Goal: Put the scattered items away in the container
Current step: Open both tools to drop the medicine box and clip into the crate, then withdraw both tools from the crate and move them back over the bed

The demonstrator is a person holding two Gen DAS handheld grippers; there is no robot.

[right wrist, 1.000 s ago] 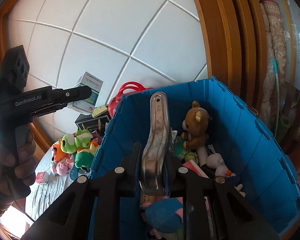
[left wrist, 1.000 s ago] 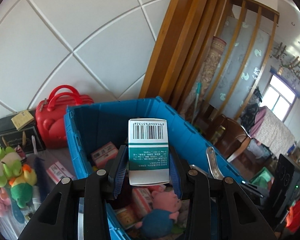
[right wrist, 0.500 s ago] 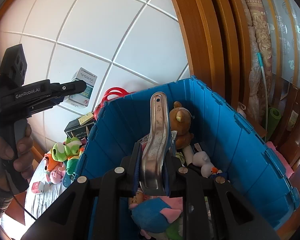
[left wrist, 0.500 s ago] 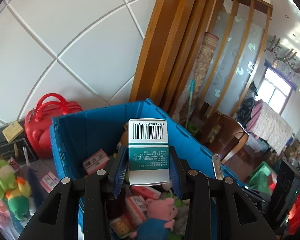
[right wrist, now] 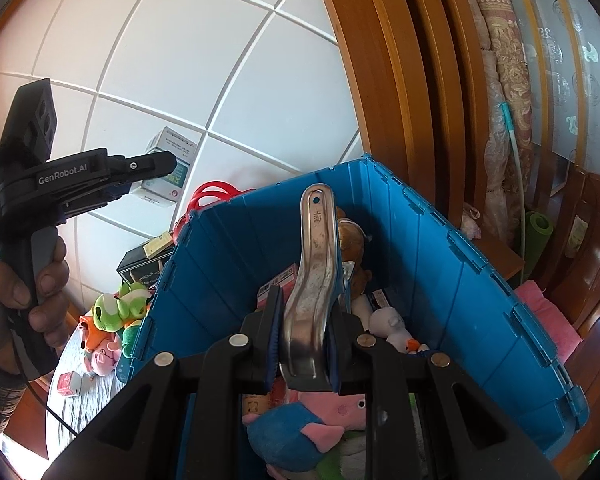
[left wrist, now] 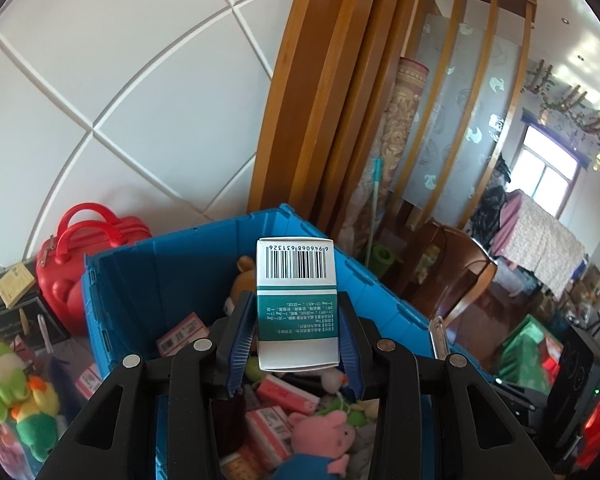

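Observation:
My left gripper (left wrist: pixel 296 308) is shut on a white and green medicine box (left wrist: pixel 296 280) with a barcode, held above the open blue crate (left wrist: pixel 152 264). From the right wrist view the same box (right wrist: pixel 168 172) hangs left of the crate's rim (right wrist: pixel 300 184), in the left gripper (right wrist: pixel 156 166) that a hand (right wrist: pixel 24 288) holds. My right gripper (right wrist: pixel 304 312) is shut on a metal spoon handle (right wrist: pixel 314 260) that stands up over the crate. Inside lie small pink boxes (left wrist: pixel 284 392), a pink pig plush (left wrist: pixel 324 436), a brown bear (right wrist: pixel 350 240) and a white duck (right wrist: pixel 392 326).
A red toy suitcase (left wrist: pixel 80 256) and a black box (left wrist: pixel 12 316) stand left of the crate by the white tiled wall. Green and orange plush toys (right wrist: pixel 116 312) and a small pink box (right wrist: pixel 66 382) lie on the table. Wooden posts and chairs (left wrist: pixel 456 276) stand on the right.
Both grippers have moved over the crate, so more of its inside shows and the suitcase and plush toys slid left. Both grips are unchanged.

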